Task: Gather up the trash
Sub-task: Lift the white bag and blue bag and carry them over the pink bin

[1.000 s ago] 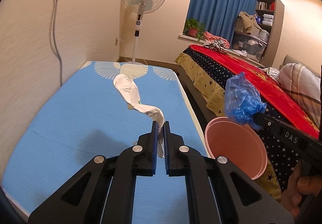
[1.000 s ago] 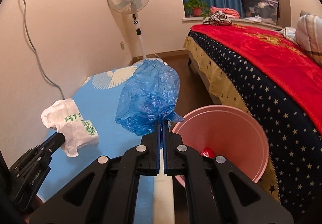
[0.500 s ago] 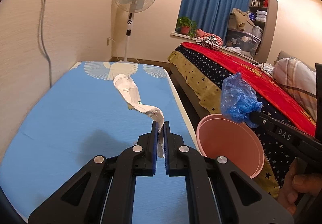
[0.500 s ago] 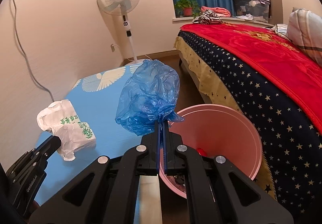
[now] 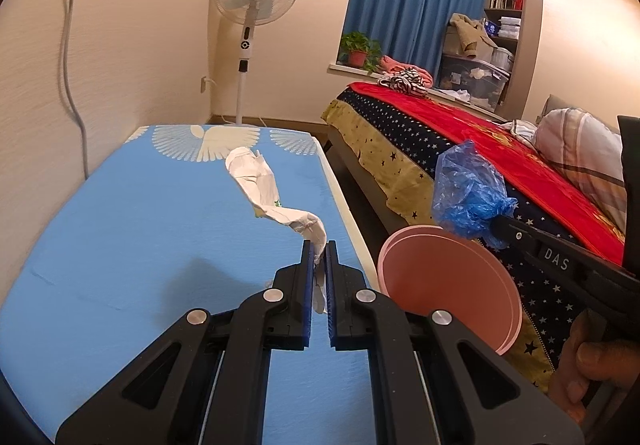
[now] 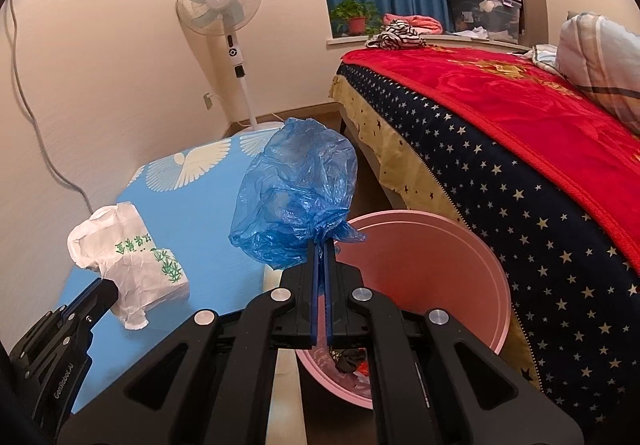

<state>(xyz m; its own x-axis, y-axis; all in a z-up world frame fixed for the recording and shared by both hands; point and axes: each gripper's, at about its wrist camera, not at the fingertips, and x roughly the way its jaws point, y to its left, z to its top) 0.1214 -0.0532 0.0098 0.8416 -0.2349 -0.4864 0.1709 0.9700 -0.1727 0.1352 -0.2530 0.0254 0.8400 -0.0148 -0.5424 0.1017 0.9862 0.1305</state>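
Left hand-held gripper [image 5: 318,245] clamped tight, right hand-held gripper [image 6: 321,245] clamped tight, both angled downward

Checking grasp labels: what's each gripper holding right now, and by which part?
Left gripper pinches the white plastic bag by its twisted near end. Right gripper pinches the blue plastic bag by its gathered bottom, beside the pink bin.

Blue bag [image 6: 296,197] in right claw [image 6: 321,249]

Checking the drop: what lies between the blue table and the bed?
The pink bin stands in that gap on the floor, clearest in the right wrist view.
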